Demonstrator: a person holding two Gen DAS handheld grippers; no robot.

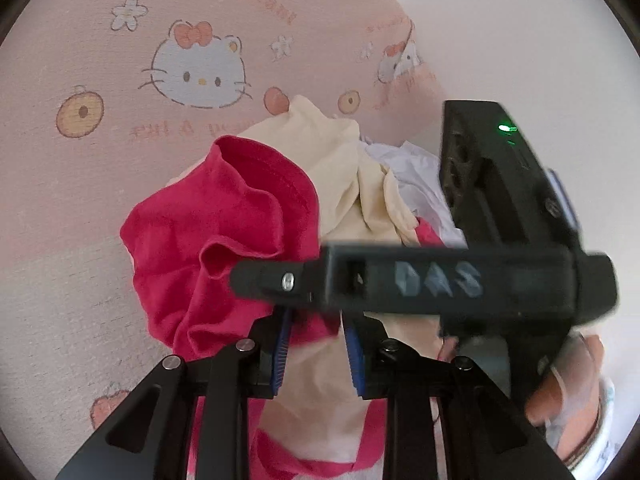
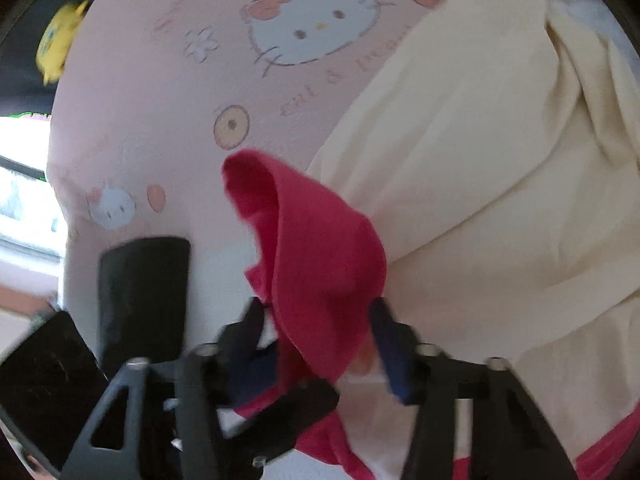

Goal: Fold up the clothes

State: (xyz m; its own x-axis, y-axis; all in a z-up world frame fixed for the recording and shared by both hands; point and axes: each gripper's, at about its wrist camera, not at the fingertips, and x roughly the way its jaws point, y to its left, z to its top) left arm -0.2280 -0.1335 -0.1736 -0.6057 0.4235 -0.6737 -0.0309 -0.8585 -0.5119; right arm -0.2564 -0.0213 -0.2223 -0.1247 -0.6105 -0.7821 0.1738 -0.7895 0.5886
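A cream garment (image 1: 344, 168) with deep pink sleeves and trim lies bunched on a pink cartoon-cat bedsheet (image 1: 80, 200). My left gripper (image 1: 318, 350) is shut on a bunch of its cream and pink cloth between the blue pads (image 1: 280, 344). The right gripper's black body (image 1: 440, 280) crosses that view just above. In the right wrist view, my right gripper (image 2: 320, 324) is shut on a pink sleeve fold (image 2: 320, 248), which stands up between its fingers. The cream body (image 2: 480, 140) spreads to the right.
A crumpled white garment (image 1: 404, 168) lies behind the cream one. A person's hand (image 1: 560, 392) holds the right gripper at the lower right. A yellow toy (image 2: 60, 40) sits beyond the bed's far left edge. Part of the left gripper (image 2: 144, 292) shows black at the left.
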